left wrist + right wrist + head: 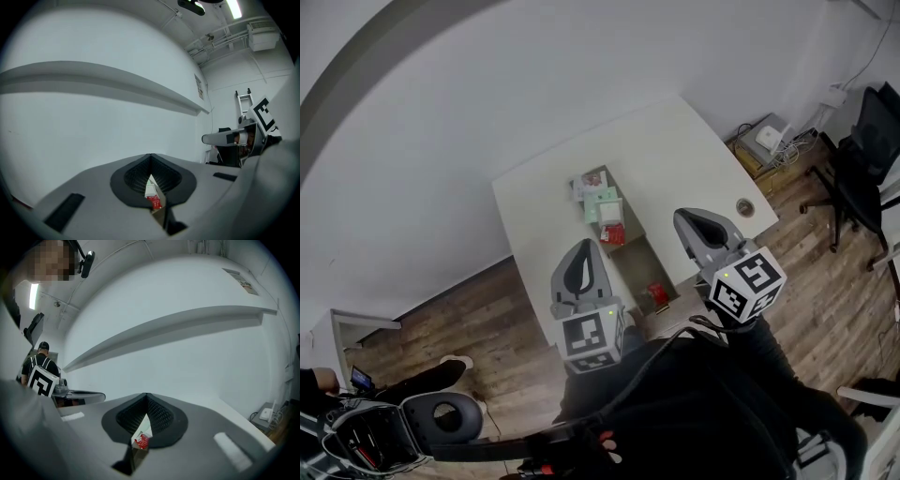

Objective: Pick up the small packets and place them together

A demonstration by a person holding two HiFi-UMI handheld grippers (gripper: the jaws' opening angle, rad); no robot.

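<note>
Left gripper and right gripper, fingers together, empty, above white table with small packets.

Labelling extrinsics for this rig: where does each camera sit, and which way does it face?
Head view: on the person's head, steeply down at the white table; shows left gripper, right gripper, dark sleeves.
Left gripper view: rides the left gripper, faces the wall along its shut jaws; red packet shows below their tips.
Right gripper view: rides the right gripper, same heading, jaws shut.
Shared: each gripper view catches the other gripper at its edge.
</note>
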